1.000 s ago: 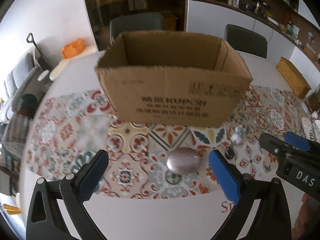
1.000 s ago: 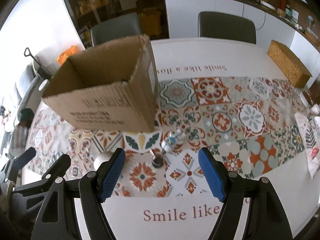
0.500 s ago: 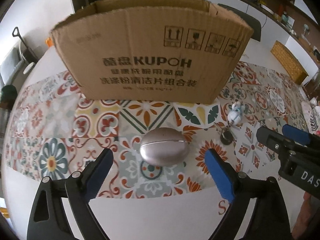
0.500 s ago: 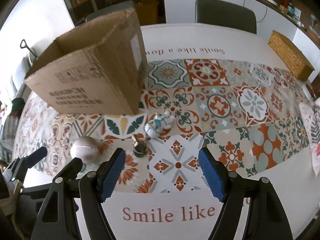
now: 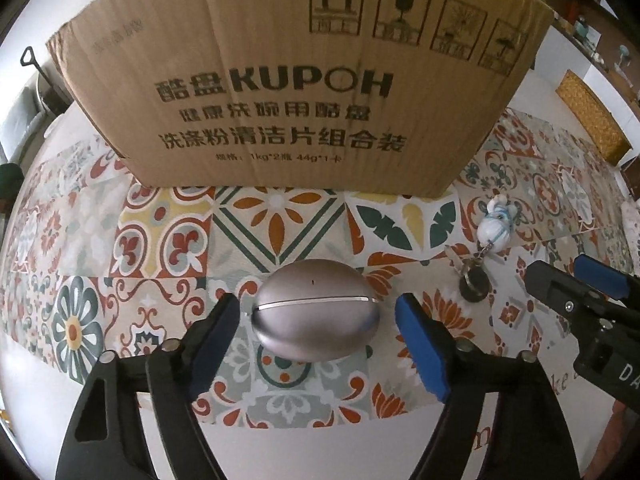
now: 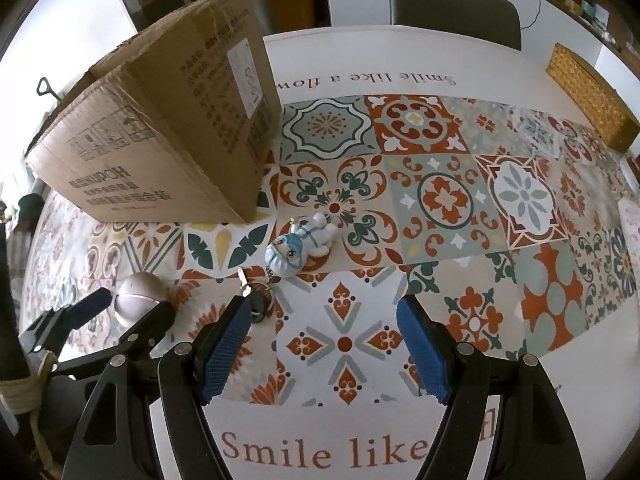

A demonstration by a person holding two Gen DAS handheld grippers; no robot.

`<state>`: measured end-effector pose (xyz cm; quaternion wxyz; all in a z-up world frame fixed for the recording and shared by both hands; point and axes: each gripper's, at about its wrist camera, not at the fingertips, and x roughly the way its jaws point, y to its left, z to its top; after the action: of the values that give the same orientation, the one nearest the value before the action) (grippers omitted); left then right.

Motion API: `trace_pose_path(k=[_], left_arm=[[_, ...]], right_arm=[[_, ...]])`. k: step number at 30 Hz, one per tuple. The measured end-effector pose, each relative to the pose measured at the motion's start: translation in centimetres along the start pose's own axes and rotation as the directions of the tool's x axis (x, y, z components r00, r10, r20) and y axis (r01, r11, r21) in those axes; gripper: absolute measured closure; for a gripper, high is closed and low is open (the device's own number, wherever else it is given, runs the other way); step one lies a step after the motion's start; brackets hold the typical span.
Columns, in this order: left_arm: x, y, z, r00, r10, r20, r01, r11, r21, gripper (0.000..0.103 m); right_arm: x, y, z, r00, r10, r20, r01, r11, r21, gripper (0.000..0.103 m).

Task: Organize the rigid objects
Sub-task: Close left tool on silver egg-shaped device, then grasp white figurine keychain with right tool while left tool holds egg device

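closing round the case (image 5: 316, 312), the left gripper (image 5: 318, 340) has both pads just clear of its smooth, rounded ends, so it may squirt out across the cloth (image 5: 280, 208). right gripper (image 6: 322, 344) hangs open, empty, beside the keys (image 6: 256, 304) before the box (image 5: 296, 76).

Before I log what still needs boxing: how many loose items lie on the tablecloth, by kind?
Egg-shaped metallic case: 1
Figurine keychain with keys: 1
Total: 2, both outside the cardboard box.

Black fingers (image 5: 208, 344) with blue pads (silver screws); white lettering
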<state>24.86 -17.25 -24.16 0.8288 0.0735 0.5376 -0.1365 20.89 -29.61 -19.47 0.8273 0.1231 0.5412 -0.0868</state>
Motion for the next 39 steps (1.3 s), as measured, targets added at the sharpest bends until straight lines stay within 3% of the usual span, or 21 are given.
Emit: trace_pose_path(k=[7, 19, 31, 39], left_arm=[[1.3, -0.8, 0.0, 1.0, 0.017, -0.01, -0.017, 1.0, 0.009, 0.037], [0.6, -0.4, -0.8, 1.0, 0.0, 0.026, 0.0, 1.0, 0.017, 0.038], [-0.5, -0.4, 0.0, 0.996, -0.006, 0.084, 0.005, 1.0, 0.012, 0.038], [-0.4, 0.1, 0.6, 0.996, -0.002, 0.09, 0.003, 1.0, -0.011, 0.038]], right_arm=[[1.0, -0.1, 0.0, 1.0, 0.007, -0.016, -0.007, 1.0, 0.002, 0.028], [2.0, -0.3, 0.0, 0.999, 0.034, -0.026, -0.034, 0.999, 0.012, 0.028], [2.7, 0.1, 1.4, 0.995, 0.089, 0.052, -0.087, 0.996, -0.032, 0.029], [4.5, 0.4, 2.8, 0.996, 0.076, 0.046, -0.073, 0.995, -0.065, 0.034]])
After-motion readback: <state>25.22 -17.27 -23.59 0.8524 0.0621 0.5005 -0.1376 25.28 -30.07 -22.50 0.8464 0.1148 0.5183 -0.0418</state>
